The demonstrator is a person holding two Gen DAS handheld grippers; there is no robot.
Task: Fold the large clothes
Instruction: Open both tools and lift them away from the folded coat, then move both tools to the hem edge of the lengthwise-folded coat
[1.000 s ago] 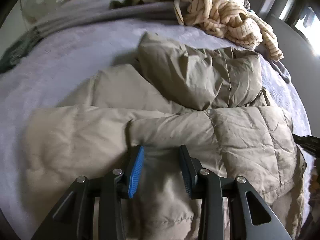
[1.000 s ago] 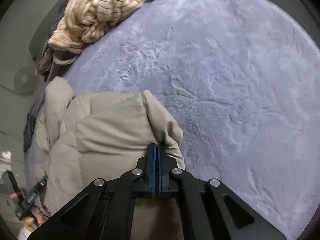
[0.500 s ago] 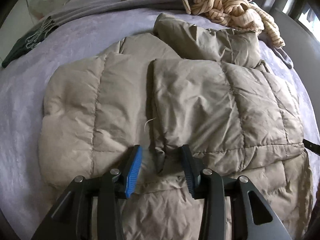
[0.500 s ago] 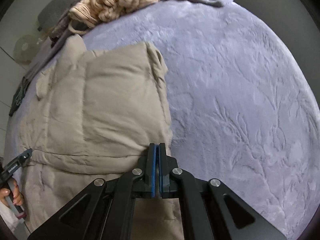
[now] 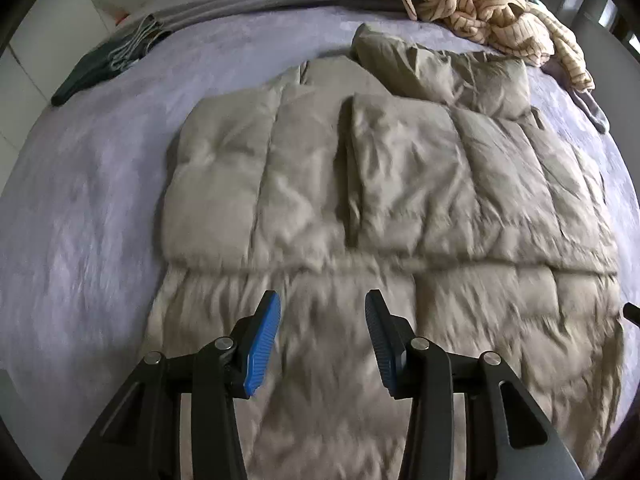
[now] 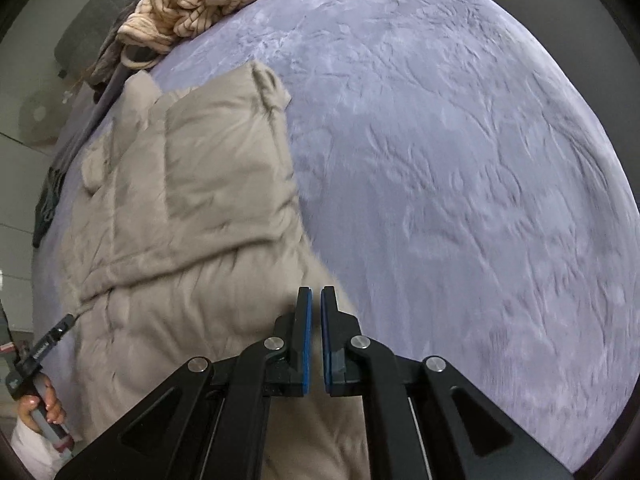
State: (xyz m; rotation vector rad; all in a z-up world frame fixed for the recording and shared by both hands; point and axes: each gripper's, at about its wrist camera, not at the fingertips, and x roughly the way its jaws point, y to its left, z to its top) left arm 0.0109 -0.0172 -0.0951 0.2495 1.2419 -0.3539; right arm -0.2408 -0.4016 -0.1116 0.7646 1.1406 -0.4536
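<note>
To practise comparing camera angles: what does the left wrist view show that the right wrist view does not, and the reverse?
Only the left wrist view shows the whole folded upper part of the beige puffer coat with its hood, and the left claw open above it, empty. Only the right wrist view shows the broad bare stretch of lilac blanket, the right claw with just a narrow gap and nothing in it, and a hand. Both show the coat, the blanket and the striped cream garment.
</note>
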